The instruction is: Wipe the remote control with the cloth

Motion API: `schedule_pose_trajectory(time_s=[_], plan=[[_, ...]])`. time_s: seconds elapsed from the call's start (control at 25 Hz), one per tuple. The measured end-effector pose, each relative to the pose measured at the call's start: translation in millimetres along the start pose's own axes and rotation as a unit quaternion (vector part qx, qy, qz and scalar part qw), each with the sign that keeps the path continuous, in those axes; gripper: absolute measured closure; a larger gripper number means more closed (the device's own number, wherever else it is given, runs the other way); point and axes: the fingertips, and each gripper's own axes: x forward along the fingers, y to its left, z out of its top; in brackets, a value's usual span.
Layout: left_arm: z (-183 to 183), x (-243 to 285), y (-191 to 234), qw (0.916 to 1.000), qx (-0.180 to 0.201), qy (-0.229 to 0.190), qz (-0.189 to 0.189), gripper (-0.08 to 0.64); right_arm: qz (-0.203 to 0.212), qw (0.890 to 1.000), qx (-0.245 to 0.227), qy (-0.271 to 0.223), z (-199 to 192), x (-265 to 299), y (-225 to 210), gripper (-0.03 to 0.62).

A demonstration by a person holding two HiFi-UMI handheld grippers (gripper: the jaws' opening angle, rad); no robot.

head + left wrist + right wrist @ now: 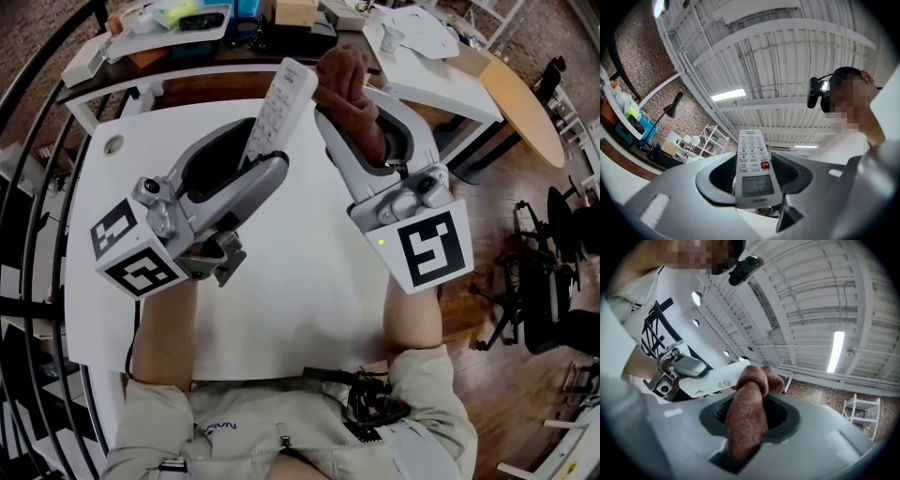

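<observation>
Head view: left gripper (251, 161) pinches remote control (282, 98); right gripper (361, 124) clamps cloth (343, 77).

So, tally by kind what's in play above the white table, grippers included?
Grippers: 2, the left gripper and the right gripper
Remote control: 1, white, clamped in the left gripper
Cloth: 1, brown, clamped in the right gripper
Total: 4
</observation>
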Motion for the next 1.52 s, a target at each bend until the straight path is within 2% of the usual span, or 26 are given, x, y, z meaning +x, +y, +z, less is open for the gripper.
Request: schedule_pose_trajectory(time_s=[0.2,0.44,0.76,1.16,1.24,1.32,1.44,1.52], plan=[[1,0,0,1.0000,0.000,-0.003,0.003,0.316,0.026,0.999,-0.018,0.003,0,-1,14,0.479],[7,-3,2,0.9998,-0.002,-0.017,0.010,0.316,0.083,0.996,-0.038,0.021,-7,-2,42,0.479],[19,-13,10,0.9991,-0.005,-0.036,0.021,0.316,0.185,0.978,-0.077,0.062,-24,-1,87,0.480],[21,-16,15,0.9989,0.000,-0.036,0.031,0.316,0.247,0.961,-0.097,0.077,-30,-6,107,0.480],[18,-15,14,0.9987,0.015,-0.029,0.039,0.316,0.236,0.962,-0.108,0.084,-30,-9,98,0.480],[11,-11,9,0.9979,0.038,-0.015,0.050,0.316,0.196,0.971,-0.105,0.084,-27,-16,76,0.480],[2,-4,4,0.9961,0.066,0.006,0.059,0.316,0.094,0.992,-0.069,0.055,-15,-19,35,0.479],[1,-2,6,0.9953,0.078,0.016,0.055,0.316,0.031,0.998,-0.054,0.030,-6,-13,14,0.477]])
